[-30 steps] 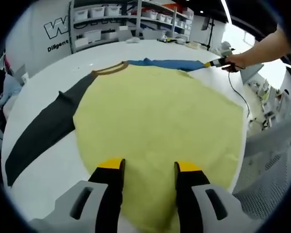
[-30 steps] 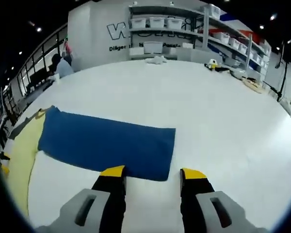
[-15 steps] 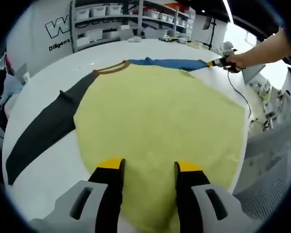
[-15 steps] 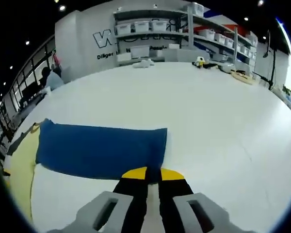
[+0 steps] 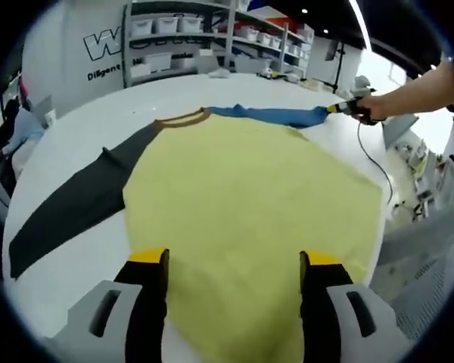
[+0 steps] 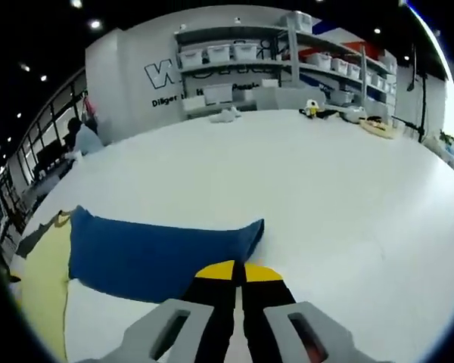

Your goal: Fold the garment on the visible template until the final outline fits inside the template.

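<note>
A long-sleeved shirt lies flat on the white table. It has a yellow body, a brown collar, a dark grey sleeve stretched to the left and a blue sleeve reaching right. My left gripper hangs open over the shirt's near hem, jaws wide apart. In the right gripper view my right gripper is shut on the end of the blue sleeve, whose corner is lifted slightly. The left gripper view shows the right gripper at the sleeve's tip, held by a person's arm.
Bare white table stretches beyond the blue sleeve. Shelves with white bins line the back wall, with small items near the table's far edge. A grey mesh surface stands off the table's right edge. A cable trails from the right gripper.
My right gripper went from open to shut on the blue sleeve's end and raised its corner a little. My left gripper's jaws stand wider apart over the hem.
</note>
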The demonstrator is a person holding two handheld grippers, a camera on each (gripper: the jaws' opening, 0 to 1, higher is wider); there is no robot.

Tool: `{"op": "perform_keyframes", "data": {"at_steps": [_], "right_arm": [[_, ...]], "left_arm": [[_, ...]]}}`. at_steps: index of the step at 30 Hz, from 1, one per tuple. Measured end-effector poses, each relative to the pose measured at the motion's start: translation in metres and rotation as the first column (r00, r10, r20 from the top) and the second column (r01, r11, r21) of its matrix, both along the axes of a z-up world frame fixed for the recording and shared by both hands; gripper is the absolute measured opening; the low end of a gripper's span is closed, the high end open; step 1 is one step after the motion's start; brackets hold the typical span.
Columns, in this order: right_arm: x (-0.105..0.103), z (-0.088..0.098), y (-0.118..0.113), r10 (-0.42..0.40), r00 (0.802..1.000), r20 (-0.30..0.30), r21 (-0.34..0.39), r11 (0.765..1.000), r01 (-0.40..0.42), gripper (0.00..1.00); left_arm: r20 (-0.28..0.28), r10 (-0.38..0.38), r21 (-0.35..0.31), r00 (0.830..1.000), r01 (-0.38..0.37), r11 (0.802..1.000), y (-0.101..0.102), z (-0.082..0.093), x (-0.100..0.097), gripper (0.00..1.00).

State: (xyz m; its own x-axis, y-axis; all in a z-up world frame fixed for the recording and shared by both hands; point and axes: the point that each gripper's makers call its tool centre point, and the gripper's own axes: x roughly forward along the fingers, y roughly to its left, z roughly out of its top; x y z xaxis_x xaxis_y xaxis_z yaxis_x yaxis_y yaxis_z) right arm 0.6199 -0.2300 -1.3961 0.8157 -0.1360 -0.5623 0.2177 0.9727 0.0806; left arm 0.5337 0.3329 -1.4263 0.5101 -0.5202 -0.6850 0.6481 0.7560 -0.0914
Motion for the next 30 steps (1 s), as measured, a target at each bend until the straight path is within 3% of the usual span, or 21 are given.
{"op": "perform_keyframes", "data": {"at_steps": [6,11,20,30], "right_arm": [[0.02,0.051,0.023,0.075,0.993,0.093,-0.06,0.996,-0.07,0.0],[0.04,0.09,0.055,0.179,0.972,0.153,-0.115,0.98,-0.163,0.0],[0.077,0.144,0.151,0.367,0.9,0.236,-0.154,0.928,-0.339,0.0],[0.104,0.176,0.263,0.552,0.786,0.277,-0.193,0.834,-0.517,0.0]], "left_arm": [[0.028,0.053,-0.044,0.998,-0.052,0.998,0.0,0.014,-0.002,0.83],[0.042,0.074,-0.074,0.996,-0.071,0.995,-0.001,0.022,-0.007,0.93],[0.075,0.101,-0.115,0.992,-0.092,0.989,0.0,0.036,-0.014,0.98],[0.082,0.142,-0.161,0.986,-0.127,0.979,0.012,0.041,-0.029,0.99]]}}
